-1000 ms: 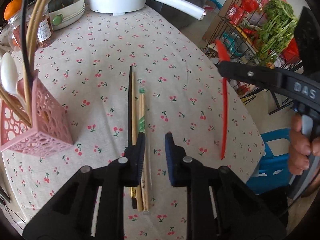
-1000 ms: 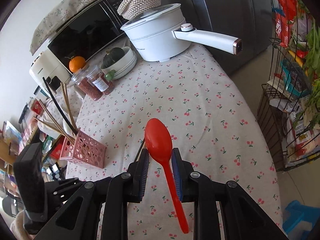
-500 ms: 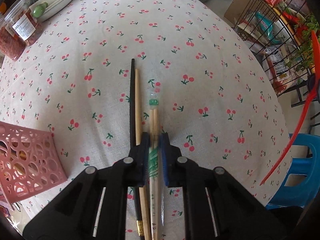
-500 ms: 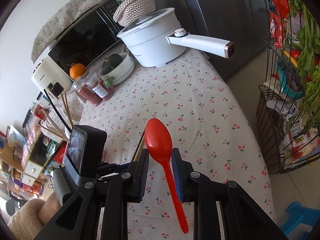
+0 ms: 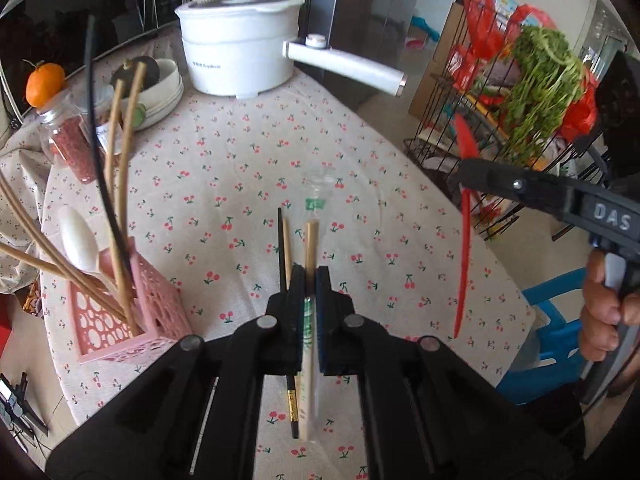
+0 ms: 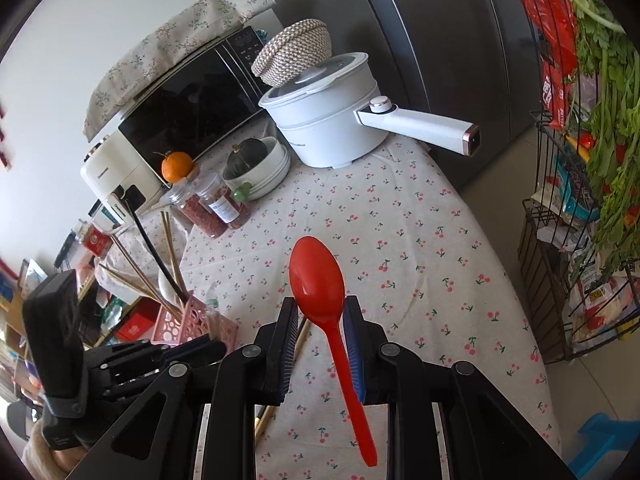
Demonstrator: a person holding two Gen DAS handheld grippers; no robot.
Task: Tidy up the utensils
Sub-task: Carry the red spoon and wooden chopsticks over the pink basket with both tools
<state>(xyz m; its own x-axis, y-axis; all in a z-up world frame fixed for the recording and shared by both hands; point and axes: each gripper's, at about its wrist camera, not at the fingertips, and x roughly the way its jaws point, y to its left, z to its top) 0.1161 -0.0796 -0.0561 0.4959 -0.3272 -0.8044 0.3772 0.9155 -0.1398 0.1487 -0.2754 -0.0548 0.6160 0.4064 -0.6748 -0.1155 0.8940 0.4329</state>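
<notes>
My left gripper (image 5: pixel 309 276) is shut on a pair of wooden chopsticks in a clear wrapper (image 5: pixel 311 240), lifted off the cloth. A black chopstick (image 5: pixel 285 256) and a bare wooden one (image 5: pixel 286 236) lie on the cherry-print tablecloth (image 5: pixel 360 184) just left of it. The pink utensil holder (image 5: pixel 128 312) stands at the left with several chopsticks and a white spoon (image 5: pixel 78 240) in it. My right gripper (image 6: pixel 318 312) is shut on a red plastic spoon (image 6: pixel 320 284), bowl upward, held above the table. The holder also shows in the right wrist view (image 6: pixel 188 320).
A white electric pot (image 5: pixel 240 44) with a long handle stands at the back. Stacked bowls with a squash (image 5: pixel 160 84), jars (image 5: pixel 72 148) and an orange (image 5: pixel 45 84) sit back left. A wire rack with greens (image 5: pixel 536 92) and a blue stool (image 5: pixel 548 332) stand beyond the table's right edge.
My left gripper closed on the wrapped chopsticks and raised them off the cloth, tilting up. My right gripper kept hold of the red spoon and stayed almost still.
</notes>
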